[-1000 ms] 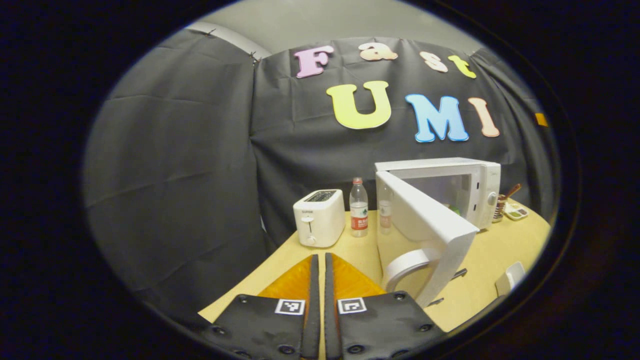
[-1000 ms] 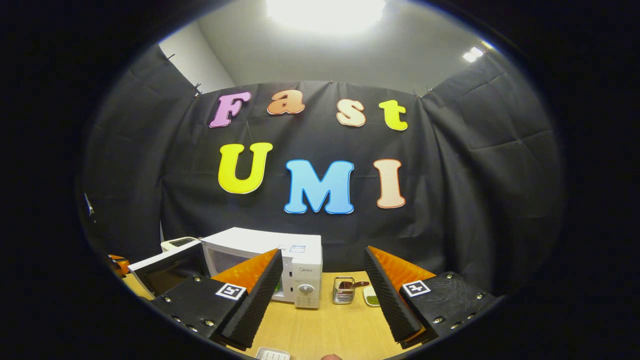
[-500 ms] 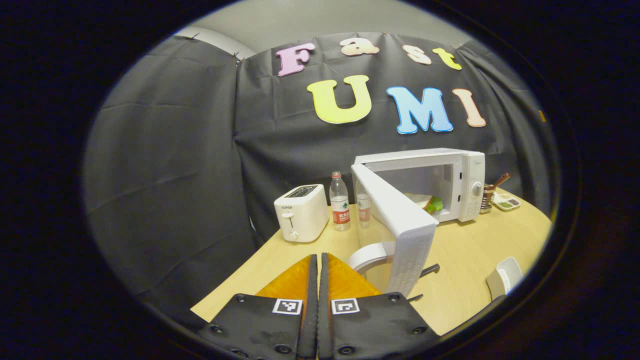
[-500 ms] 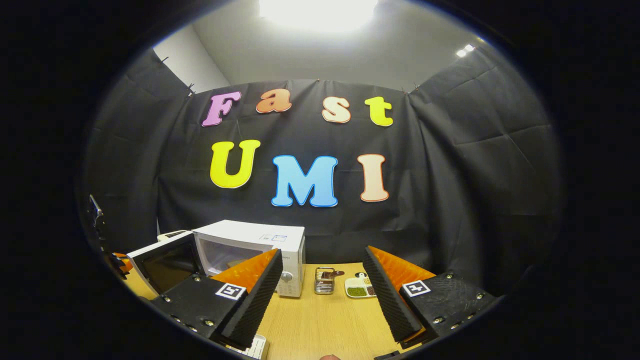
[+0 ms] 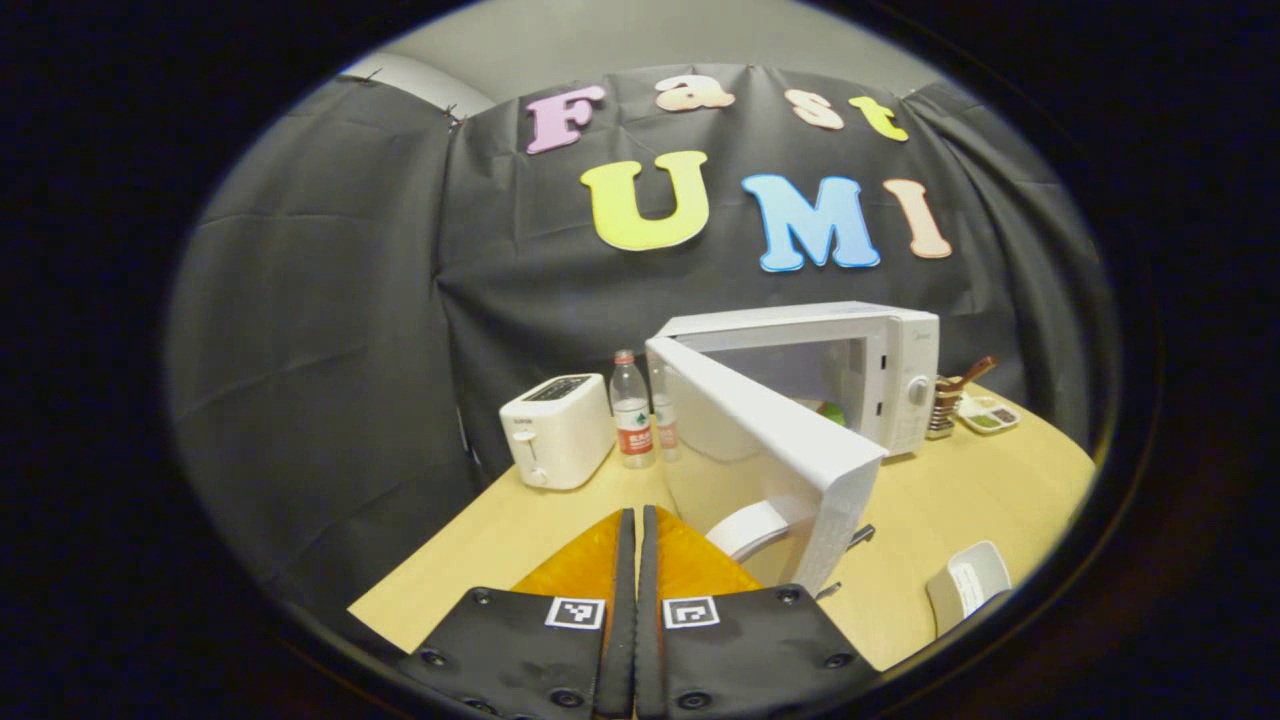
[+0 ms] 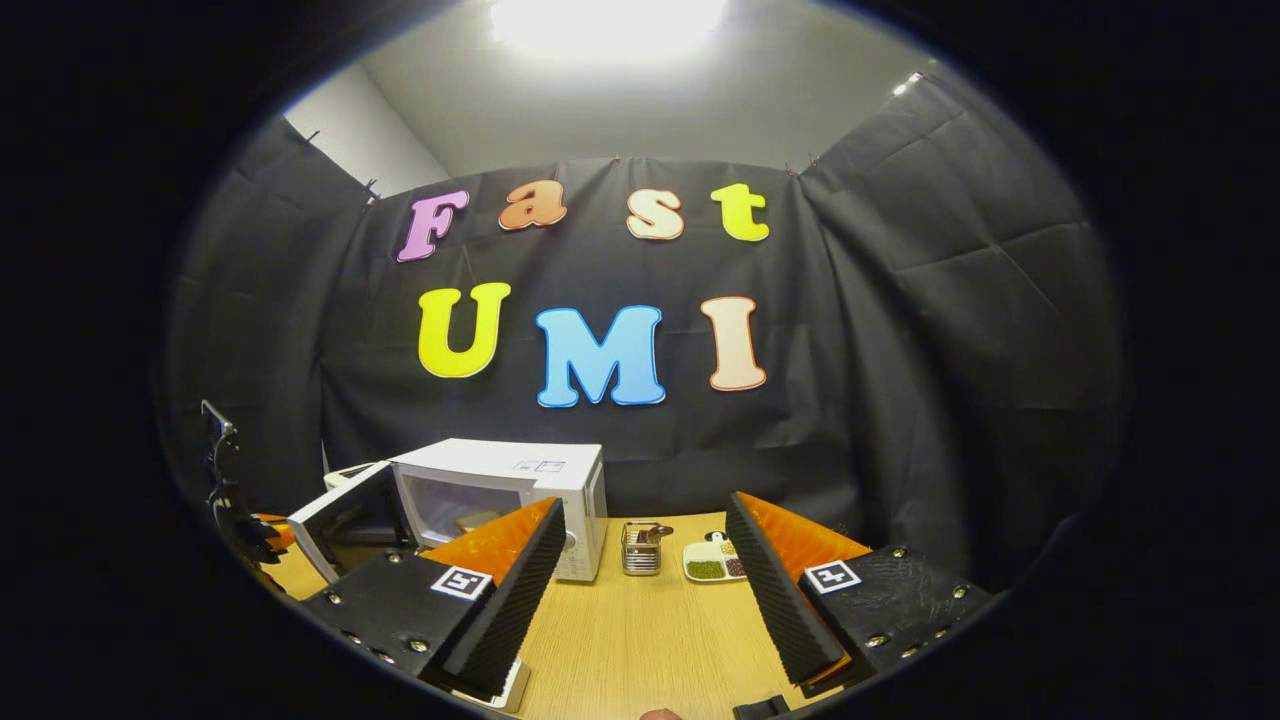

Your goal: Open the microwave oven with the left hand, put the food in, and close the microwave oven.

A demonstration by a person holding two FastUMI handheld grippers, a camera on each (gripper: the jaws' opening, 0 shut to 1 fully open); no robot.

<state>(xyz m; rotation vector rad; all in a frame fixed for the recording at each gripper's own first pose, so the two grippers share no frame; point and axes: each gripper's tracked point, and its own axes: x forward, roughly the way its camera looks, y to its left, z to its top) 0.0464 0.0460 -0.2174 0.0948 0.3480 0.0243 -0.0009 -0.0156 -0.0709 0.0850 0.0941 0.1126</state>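
Note:
The white microwave (image 5: 880, 345) stands on the wooden table (image 5: 540, 530) with its door (image 5: 760, 440) swung out toward me. A curved handle (image 5: 755, 525) sits on the door's outer face. A green bit of the food (image 5: 831, 409) shows inside the cavity. My left gripper (image 5: 635, 560) is shut and empty, low over the table, just left of the handle and apart from it. In the right gripper view the microwave (image 6: 520, 470) is at the left with its door (image 6: 350, 505) ajar and the food (image 6: 478, 520) inside. My right gripper (image 6: 645, 502) hangs open, holding nothing.
A white toaster (image 5: 555, 430) and a water bottle (image 5: 632, 410) stand left of the microwave. A metal utensil holder (image 6: 640, 548) and a small divided dish (image 6: 712, 565) sit to its right. A white tray (image 5: 965, 585) lies near the table's front edge.
Both grippers have drawn back from the microwave, which looks smaller now. The left gripper has shifted to the outer side of the door. The door looks slightly less wide open in the right gripper view.

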